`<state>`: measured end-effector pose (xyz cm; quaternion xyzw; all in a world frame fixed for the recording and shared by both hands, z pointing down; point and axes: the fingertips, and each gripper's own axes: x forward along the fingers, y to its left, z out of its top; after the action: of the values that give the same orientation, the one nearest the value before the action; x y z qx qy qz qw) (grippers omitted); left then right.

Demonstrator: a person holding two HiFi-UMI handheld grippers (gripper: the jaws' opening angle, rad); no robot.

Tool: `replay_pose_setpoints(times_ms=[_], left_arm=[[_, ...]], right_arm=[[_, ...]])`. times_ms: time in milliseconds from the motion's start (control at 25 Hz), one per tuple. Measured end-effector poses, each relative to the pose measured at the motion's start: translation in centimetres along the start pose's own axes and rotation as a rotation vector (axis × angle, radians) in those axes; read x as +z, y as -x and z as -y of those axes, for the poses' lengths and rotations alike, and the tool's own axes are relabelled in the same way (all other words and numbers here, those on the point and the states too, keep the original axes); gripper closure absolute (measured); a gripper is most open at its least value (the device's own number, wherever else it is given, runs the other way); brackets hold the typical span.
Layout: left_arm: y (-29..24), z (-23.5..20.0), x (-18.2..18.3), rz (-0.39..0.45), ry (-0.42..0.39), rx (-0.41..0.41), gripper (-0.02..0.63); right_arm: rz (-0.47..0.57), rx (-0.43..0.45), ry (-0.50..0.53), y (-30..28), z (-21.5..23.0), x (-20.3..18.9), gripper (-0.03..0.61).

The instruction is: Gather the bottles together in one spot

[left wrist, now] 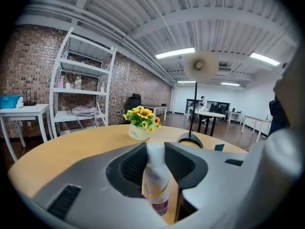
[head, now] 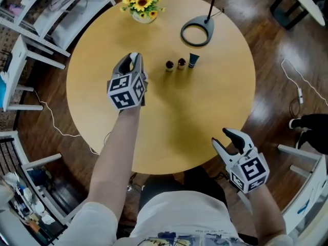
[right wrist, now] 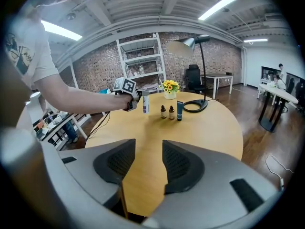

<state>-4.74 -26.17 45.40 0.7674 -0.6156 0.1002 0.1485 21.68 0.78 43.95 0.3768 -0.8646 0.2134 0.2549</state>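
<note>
My left gripper (head: 134, 61) is shut on a white bottle with a purple label (left wrist: 156, 187), held upright above the round wooden table (head: 205, 106), left of the other bottles. Two small dark dropper bottles (head: 169, 65) (head: 181, 63) and a teal tube-like bottle (head: 193, 60) stand in a short row on the table. From the right gripper view the held bottle (right wrist: 145, 102) hangs just left of that row (right wrist: 171, 112). My right gripper (head: 220, 136) is open and holds nothing, over the table's near edge.
A pot of yellow flowers (head: 141, 4) stands at the table's far edge. A desk lamp with a ring base (head: 196, 34) is behind the bottle row. White shelving (head: 46, 14) stands at the left, and cables lie on the wooden floor (head: 294, 86).
</note>
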Motion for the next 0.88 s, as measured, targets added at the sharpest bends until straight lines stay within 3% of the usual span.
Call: replay_pose_setpoints(times_ms=[320,600,880], left_arm=[[-1.9,4.8,-0.4,0.108,0.028,0.034,0.502],[-2.3,4.9,-0.7,0.210,-0.004,0.108,0.502],[-1.4,5.4,-1.9,0.266,-0.033,0.129,0.502]], right_arm=[[-0.052,0.004,0.007,2.4,3.1,-3.2,0.373],[-0.086,0.002,0.000,3.5,5.0,-5.1,0.373],[-0.086,-0.001,0.007,2.7,6.0,-4.9,0.373]])
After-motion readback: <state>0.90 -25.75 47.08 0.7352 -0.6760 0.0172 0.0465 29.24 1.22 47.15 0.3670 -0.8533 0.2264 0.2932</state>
